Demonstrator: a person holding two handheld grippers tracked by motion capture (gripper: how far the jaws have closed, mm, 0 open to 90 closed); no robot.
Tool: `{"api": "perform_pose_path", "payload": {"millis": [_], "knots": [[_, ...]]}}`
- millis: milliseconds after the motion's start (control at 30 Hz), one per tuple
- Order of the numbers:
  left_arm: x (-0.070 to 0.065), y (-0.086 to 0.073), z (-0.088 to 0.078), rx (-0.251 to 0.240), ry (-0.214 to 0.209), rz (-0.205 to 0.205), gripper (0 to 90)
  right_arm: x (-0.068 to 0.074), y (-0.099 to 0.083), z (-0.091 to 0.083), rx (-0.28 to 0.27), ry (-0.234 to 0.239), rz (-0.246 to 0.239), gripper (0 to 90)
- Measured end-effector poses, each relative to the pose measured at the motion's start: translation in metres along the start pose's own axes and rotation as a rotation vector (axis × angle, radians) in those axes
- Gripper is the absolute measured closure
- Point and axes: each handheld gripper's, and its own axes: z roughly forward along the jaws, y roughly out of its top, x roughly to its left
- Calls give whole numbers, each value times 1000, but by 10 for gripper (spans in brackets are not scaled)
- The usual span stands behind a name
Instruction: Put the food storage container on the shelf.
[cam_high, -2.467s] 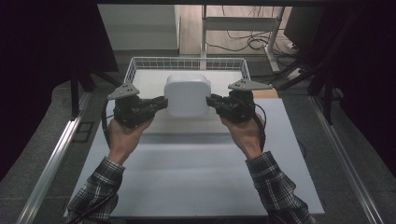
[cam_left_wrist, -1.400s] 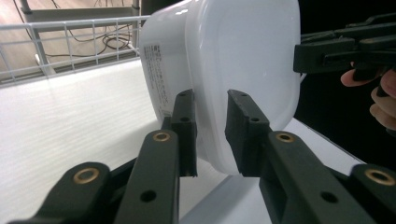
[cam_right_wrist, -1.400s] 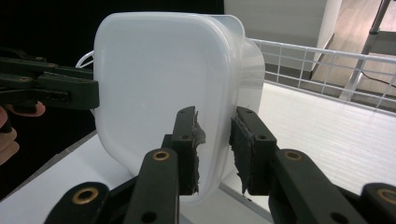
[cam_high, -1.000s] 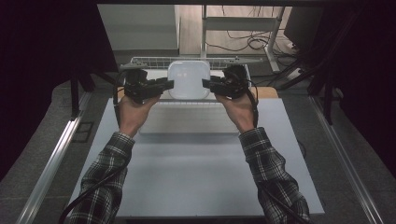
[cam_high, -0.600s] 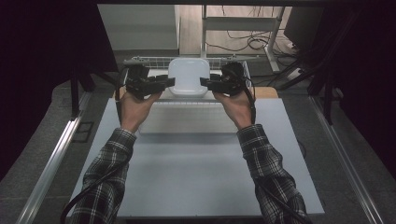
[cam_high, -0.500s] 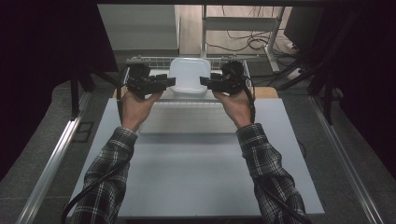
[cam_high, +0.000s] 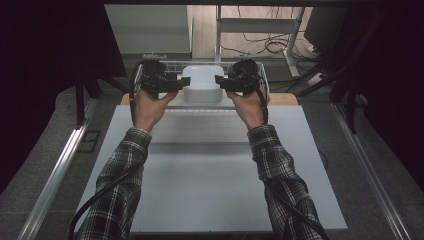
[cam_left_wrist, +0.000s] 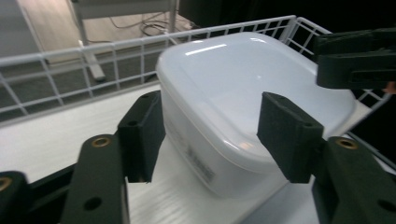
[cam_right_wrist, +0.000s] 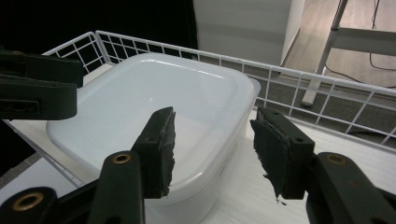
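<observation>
1. Item in hand: a white lidded plastic container (cam_high: 202, 84). It sits upside up inside a white wire basket (cam_high: 260, 75) at the far edge of the table (cam_high: 200, 190), resting on the basket floor.
2. Left gripper (cam_high: 180, 82): positioned at the container's left side in the high view. In the left gripper view, the left gripper (cam_left_wrist: 210, 135) has its two black jaws standing on either side of the container's near corner, with a visible gap between each pad and the container wall. The jaws have just been opening; the container lies between them, but it is released, not clamped.
3. Right gripper (cam_high: 220, 81): positioned at the container's right side in the high view. In the right gripper view, the right gripper (cam_right_wrist: 212, 149) straddles the opposite corner of the container; its left pad hangs over the lid edge and its right pad stands clear of the wall. These jaws have also just been opening and are released.
4. Both grippers face each other across the container, each visible at the far edge of the other's view.
5. The person's forearms, in checked sleeves (cam_high: 125, 170), extend over the table toward the basket
</observation>
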Motion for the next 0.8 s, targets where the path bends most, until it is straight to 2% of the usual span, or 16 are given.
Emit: {"api": "perform_pose_path", "payload": {"millis": [33,67,100,133,233,333,467,600,800], "knots": [[0,0,0,0,0,0,356,-1,0,-1,-4,2,4,452],[1,1,-4,-23,-35,-12,336,-1,1,-3,-13,12,6,433],[1,1,-4,-23,-35,-12,320,-1,1,-3,-13,12,6,433],[-2,2,-7,-24,-56,2,294,-2,0,-6,-19,37,0,358],[-7,-1,-9,1,-92,20,167,-2,-5,-8,-14,96,-7,224],[-10,-6,-10,18,-113,50,100,0,-12,-10,-4,116,-23,106],[-11,-13,-11,26,-170,49,50,2,-19,-14,5,116,-50,71],[-15,-22,-11,32,-183,57,44,4,-24,-19,9,129,-60,56],[-16,-35,-12,29,-175,92,34,8,-32,-21,31,150,-97,34]]}}
